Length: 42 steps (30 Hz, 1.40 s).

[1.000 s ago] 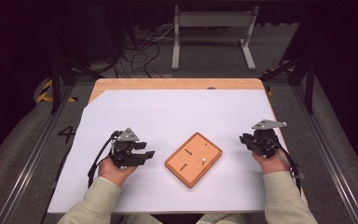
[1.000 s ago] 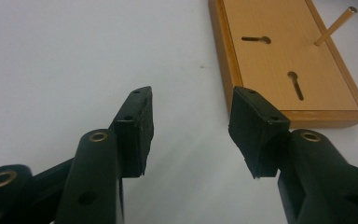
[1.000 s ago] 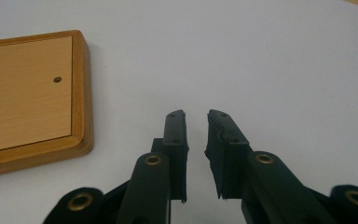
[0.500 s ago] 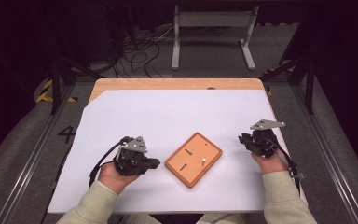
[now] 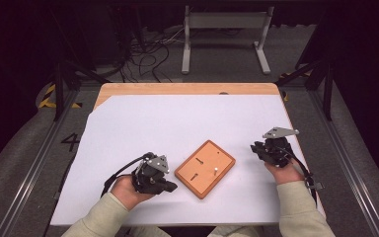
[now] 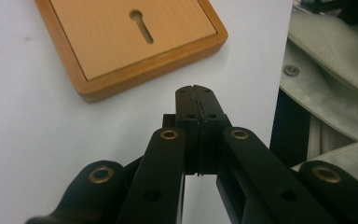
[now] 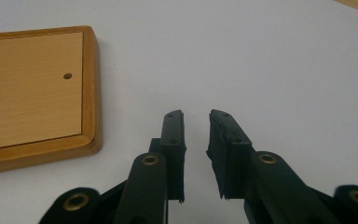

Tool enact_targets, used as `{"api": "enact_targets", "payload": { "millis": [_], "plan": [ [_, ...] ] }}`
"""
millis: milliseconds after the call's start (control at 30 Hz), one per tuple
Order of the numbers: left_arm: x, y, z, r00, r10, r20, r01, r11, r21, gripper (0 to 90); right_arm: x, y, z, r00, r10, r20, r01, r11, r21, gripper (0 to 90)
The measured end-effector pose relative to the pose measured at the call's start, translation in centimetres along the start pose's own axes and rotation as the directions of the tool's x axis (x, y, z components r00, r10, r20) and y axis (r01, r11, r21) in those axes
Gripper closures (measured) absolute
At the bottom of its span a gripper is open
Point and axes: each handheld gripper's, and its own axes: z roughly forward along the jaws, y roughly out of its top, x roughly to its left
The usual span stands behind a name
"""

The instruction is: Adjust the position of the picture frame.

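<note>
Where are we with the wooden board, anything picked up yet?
Nothing looks done yet: the wooden board lies flat on the white table cover, untouched. The left gripper has just closed on nothing, a little short of the board's corner. The right gripper waits slightly open beside it. Any grasp is still to come.

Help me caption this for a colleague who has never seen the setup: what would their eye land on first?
First the orange wooden board, lying askew on the white table cover between the two hands, with keyhole slots cut in its face. Then the left gripper at the board's near-left corner; its jaws have just been closing and now meet with nothing between them. The right gripper sits to the board's right, jaws slightly apart and empty.
</note>
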Motion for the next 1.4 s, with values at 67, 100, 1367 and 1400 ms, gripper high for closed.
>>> {"api": "enact_targets", "payload": {
  "millis": [67,100,1367,1400],
  "plan": [
    [0.2,0.0,0.5,0.9999,-0.013,0.005,0.013,0.9998,0.012,89.4,0.1,0.0,0.0,0.9999,-0.008,-0.006,0.008,1.000,0.001,76.3],
    [0.3,0.0,0.7,0.9998,-0.020,0.003,0.020,0.9996,0.022,89.5,0.2,0.1,0.0,0.9999,-0.012,-0.007,0.012,1.000,0.001,76.6],
    [5.2,1.3,3.4,0.9422,-0.219,-0.253,0.199,0.9745,-0.103,89.2,1.5,-0.8,-0.1,0.9989,-0.045,-0.007,0.046,0.998,0.036,80.9],
    [5.3,1.2,3.2,0.9434,-0.217,-0.251,0.196,0.9746,-0.109,89.0,1.6,-0.8,0.0,0.9988,-0.047,-0.011,0.047,0.998,0.038,82.0]
  ]
}}
